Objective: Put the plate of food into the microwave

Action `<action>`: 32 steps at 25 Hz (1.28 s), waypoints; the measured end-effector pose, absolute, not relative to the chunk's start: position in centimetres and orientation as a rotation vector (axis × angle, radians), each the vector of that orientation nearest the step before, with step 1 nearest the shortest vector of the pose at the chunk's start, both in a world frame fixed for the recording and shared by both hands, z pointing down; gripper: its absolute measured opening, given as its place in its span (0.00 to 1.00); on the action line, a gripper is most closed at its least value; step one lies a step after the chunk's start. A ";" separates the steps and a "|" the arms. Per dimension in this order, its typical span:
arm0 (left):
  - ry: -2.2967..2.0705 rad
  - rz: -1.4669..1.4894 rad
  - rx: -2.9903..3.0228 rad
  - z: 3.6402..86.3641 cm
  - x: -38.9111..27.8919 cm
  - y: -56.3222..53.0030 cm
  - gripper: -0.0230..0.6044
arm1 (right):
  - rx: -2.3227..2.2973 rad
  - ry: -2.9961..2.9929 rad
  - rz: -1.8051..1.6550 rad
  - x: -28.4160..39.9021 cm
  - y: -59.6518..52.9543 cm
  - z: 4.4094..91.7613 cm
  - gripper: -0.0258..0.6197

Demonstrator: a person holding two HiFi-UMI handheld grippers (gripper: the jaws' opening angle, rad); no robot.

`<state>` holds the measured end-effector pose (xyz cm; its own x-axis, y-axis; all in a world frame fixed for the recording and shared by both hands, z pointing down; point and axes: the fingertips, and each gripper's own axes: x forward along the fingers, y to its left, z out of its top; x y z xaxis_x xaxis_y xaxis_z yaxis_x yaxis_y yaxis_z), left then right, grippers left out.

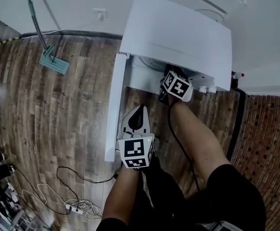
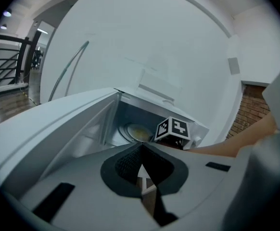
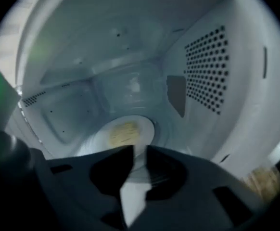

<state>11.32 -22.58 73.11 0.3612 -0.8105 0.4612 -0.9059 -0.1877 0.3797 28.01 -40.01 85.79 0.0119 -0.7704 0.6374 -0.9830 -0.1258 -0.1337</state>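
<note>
The white microwave (image 1: 178, 37) stands with its door (image 1: 114, 105) swung open to the left. Inside, a white plate of yellow food (image 3: 125, 133) lies on the cavity floor; the left gripper view also catches the plate (image 2: 138, 132). My right gripper (image 3: 139, 150) reaches into the cavity, jaws parted just in front of the plate's near rim, pressing on nothing. Its marker cube (image 1: 177, 85) shows at the microwave's mouth. My left gripper (image 1: 140, 109) hangs outside beside the door, its jaws meeting at the tips with nothing between them.
A mop (image 1: 53, 61) leans by the wall at the back left. Cables and a power strip (image 1: 72, 203) lie on the wooden floor at the front left. A brick wall (image 1: 270, 143) runs along the right. Perforated vents (image 3: 207, 71) line the cavity's right wall.
</note>
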 end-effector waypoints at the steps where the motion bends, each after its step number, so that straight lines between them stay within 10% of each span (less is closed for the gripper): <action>1: -1.483 0.218 2.037 73.1 11.4 -22.6 0.03 | 1.919 -1.831 0.831 27.7 -39.3 85.5 0.08; 32: -1.362 0.269 2.427 32.2 15.8 -20.3 0.03 | 1.916 -2.384 0.435 25.3 -17.6 32.0 0.06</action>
